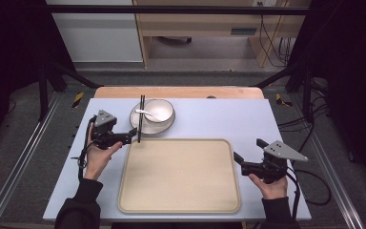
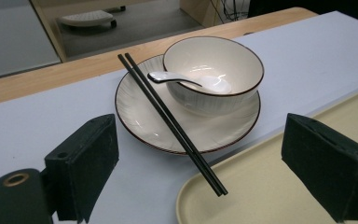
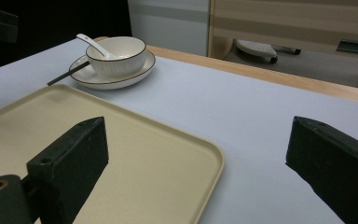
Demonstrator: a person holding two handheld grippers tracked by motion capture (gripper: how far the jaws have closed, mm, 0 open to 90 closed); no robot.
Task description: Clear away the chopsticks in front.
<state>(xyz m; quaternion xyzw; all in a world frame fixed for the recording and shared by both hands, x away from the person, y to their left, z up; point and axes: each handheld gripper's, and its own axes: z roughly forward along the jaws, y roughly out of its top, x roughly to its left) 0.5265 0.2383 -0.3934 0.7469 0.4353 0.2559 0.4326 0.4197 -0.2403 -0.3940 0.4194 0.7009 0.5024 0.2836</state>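
Observation:
A white bowl [image 1: 161, 109] with a dark rim stands on a white plate [image 1: 166, 127] at the back left of the table, and a white spoon [image 1: 146, 112] rests in it. Two black chopsticks [image 1: 141, 119] lie across the plate's left side, their near tips over the rim of a beige tray [image 1: 178, 176]. My left gripper [image 1: 129, 135] is open, its jaws on either side of those near tips, as the left gripper view shows with the chopsticks [image 2: 168, 119], plate [image 2: 142, 116] and bowl [image 2: 214, 60]. My right gripper [image 1: 249, 149] is open at the tray's right edge, holding nothing.
A pale blue mat [image 1: 219, 119] covers the table, with a wooden strip [image 1: 178, 92] along the far edge. Metal frame rails run down both sides, and cables [image 1: 314, 181] trail off the right side. Between the plate and my right gripper lies bare mat [image 3: 223, 102].

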